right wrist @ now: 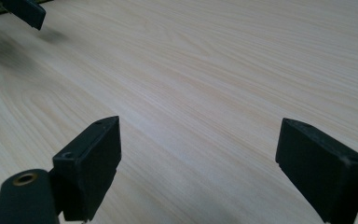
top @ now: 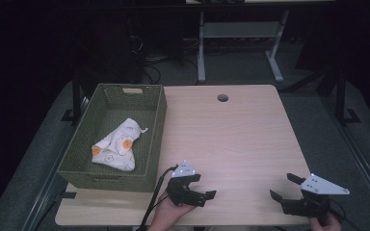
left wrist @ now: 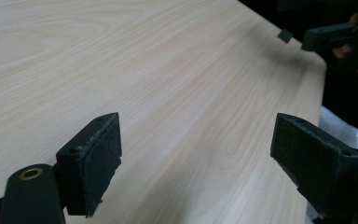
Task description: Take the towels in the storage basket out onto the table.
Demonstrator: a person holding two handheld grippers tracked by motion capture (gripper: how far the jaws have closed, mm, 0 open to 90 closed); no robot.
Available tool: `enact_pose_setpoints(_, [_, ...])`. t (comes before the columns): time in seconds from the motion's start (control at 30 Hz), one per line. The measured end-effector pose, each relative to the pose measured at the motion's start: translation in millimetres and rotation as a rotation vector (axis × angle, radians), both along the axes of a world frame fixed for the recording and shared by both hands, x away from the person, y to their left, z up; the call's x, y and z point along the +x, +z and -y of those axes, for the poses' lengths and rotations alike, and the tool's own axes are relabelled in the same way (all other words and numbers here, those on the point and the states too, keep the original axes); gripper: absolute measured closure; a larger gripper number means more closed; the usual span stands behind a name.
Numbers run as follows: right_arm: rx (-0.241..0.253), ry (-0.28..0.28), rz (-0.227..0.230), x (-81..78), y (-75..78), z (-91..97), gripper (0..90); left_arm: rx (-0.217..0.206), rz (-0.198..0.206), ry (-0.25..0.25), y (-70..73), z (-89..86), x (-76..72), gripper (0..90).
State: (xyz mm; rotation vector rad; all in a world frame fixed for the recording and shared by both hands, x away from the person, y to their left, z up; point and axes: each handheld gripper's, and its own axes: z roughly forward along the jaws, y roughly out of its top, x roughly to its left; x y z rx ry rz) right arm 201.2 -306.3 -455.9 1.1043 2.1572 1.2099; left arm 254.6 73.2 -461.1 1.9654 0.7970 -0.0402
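Evidently both tongs are held spread wide and empty. The left tongs [top: 207,195] are seen at the lower centre of the high view, low over the table [top: 231,139]; the right tongs [top: 283,186] are seen at the lower right, near the front edge. Between their pads [left wrist: 101,161] bare wood is shown. The patterned cloth [top: 117,146] is seen crumpled inside the green basket [top: 158,130] at the left of the frame, well apart from both tongs. A reach for it could be spoiled by the basket's near wall: the left tongs could be caught on the rim, or the basket could be pushed off the table's left edge, which it already overhangs.
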Motion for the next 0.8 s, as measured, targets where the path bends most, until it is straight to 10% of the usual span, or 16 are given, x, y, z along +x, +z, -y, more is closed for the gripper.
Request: enact_pose_setpoints(0.8, [-0.010,0.022,0.003,-3.7,1.0,-12.3,13.8,-0.032,0.016,-0.015,11.6,-3.0,11.4,16.3])
